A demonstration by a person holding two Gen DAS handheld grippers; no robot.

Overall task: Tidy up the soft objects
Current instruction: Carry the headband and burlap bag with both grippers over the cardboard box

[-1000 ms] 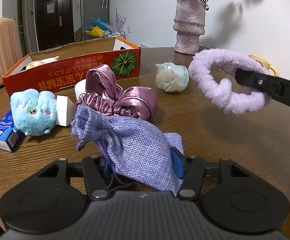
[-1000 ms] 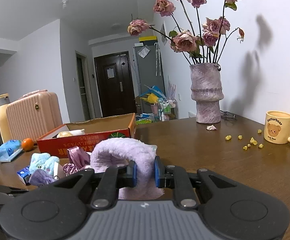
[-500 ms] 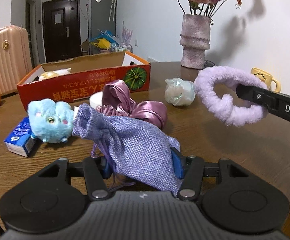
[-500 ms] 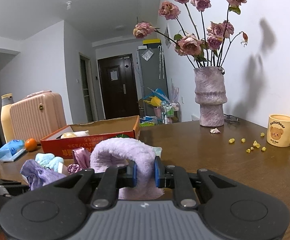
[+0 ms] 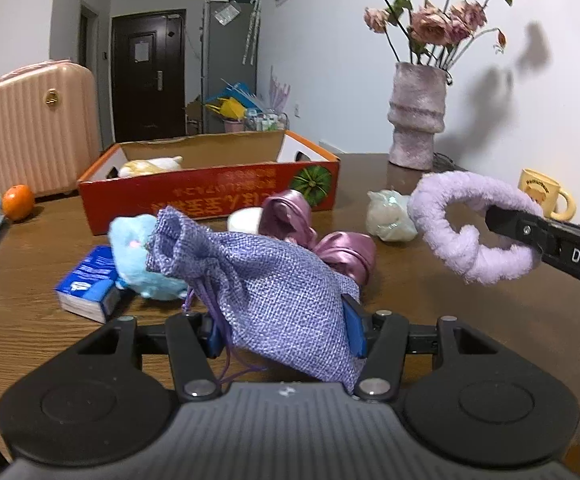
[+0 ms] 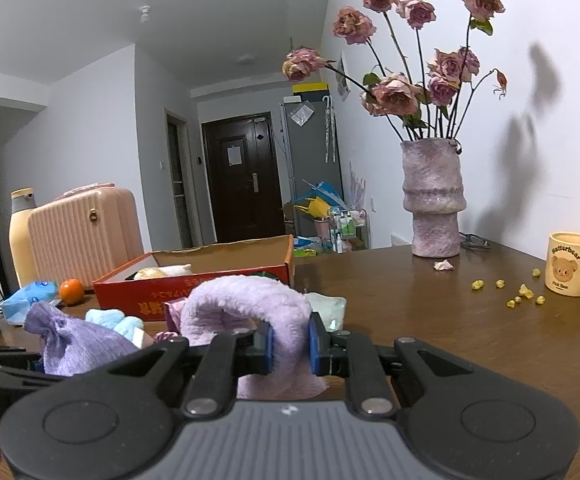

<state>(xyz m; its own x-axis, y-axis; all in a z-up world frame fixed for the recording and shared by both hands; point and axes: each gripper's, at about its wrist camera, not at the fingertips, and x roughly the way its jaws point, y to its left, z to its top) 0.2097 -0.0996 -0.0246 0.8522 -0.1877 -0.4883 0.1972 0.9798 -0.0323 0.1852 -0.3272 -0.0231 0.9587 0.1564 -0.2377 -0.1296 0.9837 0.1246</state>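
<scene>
A wooden counter [image 5: 430, 320] fills the lower half of both views. In the left wrist view, the left tongs [image 5: 284, 330] at bottom centre clamp a purple woven drawstring pouch [image 5: 274, 292], which bulges between the blue pads. Compared with a second ago, the pouch sits higher in the frame and clear of the counter, its gathered mouth now overlapping the blue plush toy [image 5: 138, 256] behind it, so the pouch has been lifted.

At the right edge of that view, the right tongs [image 5: 538, 236] pinch a fluffy lilac scrunchie [image 5: 470, 228], held in the air above the counter. In the right wrist view the same scrunchie [image 6: 246, 304] arches up between the narrow pads at lower centre, unchanged from before.

Towards upper centre, behind the loose items, stands an open orange cardboard box [image 5: 210, 192] with a cream soft toy already inside. A satin mauve scrunchie [image 5: 322, 240], a pale green scrunchie [image 5: 390, 216] and a small blue carton [image 5: 90, 284] remain on the counter in front of it.

With both soft items raised, the box looks like the likely destination for each.
</scene>
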